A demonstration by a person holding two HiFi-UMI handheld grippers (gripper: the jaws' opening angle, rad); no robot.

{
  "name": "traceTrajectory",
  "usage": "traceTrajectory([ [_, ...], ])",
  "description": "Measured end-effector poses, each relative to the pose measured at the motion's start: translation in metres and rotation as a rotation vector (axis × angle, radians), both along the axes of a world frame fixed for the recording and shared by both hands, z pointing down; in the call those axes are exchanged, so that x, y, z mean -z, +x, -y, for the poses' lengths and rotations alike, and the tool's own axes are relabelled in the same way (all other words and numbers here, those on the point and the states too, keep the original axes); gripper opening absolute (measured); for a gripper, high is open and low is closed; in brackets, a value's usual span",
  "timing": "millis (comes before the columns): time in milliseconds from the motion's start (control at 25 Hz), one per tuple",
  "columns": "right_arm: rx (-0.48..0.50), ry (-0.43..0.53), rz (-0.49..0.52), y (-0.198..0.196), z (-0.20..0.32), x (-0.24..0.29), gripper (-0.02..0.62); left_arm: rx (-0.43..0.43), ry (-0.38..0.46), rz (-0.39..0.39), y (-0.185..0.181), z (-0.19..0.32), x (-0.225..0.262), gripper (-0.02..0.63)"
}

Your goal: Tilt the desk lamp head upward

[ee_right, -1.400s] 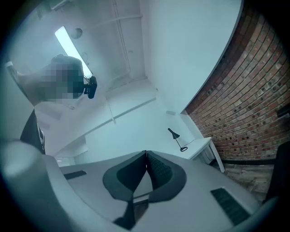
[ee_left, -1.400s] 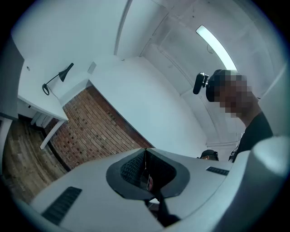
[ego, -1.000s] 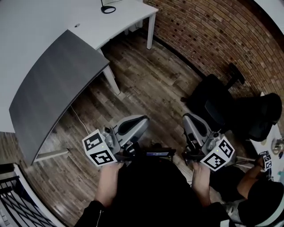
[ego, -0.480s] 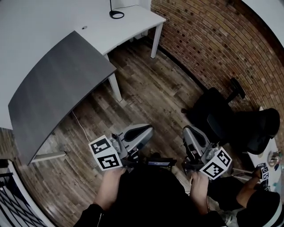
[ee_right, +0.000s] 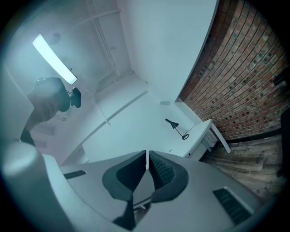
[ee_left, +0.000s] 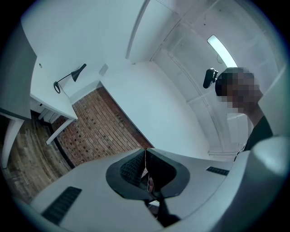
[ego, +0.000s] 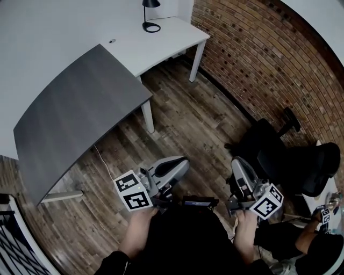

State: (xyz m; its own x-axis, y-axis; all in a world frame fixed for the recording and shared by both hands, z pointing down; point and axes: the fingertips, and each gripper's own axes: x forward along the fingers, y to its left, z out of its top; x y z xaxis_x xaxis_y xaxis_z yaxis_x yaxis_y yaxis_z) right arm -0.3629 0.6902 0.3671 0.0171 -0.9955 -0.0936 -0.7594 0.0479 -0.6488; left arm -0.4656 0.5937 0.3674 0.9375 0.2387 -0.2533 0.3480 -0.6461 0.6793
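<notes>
Well ahead of both grippers, the desk lamp (ego: pixel 148 15) stands on the white desk's (ego: pixel 177 38) far corner, stem upright, head angled down. The left gripper (ego: pixel 180 161) and right gripper (ego: pixel 237 162), both closed on nothing, face it, and the left looks slightly nearer.

desk lamp (ego: pixel 150 3) further into view, nearer

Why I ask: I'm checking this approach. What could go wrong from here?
The desk lamp head is far off, beyond the grey desk; walking in could clip its corner. Both hand-held grippers, left and right, are shut; arriving like that may shove the lamp instead of gripping it. The office chair close by on the right could snag a step.
</notes>
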Motion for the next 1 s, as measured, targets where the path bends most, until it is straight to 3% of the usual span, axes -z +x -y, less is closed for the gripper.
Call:
traceTrajectory([
  [280, 0.018, 0.025, 0.036, 0.001, 0.015, -0.002, 0.017, 0.009, -0.017, 0.000, 0.005, 0.016, -0.004, 0.014],
  [560, 0.063, 0.053, 0.080, 0.043, 0.041, -0.016, 0.017, 0.038, -0.006, 0.036, 0.037, 0.028, -0.013, 0.012],
  [1000, 0.189, 0.141, 0.140, 0.173, 0.100, -0.004, 0.017, 0.138, 0.021, 0.100, 0.158, 0.067, -0.001, 0.012],
])
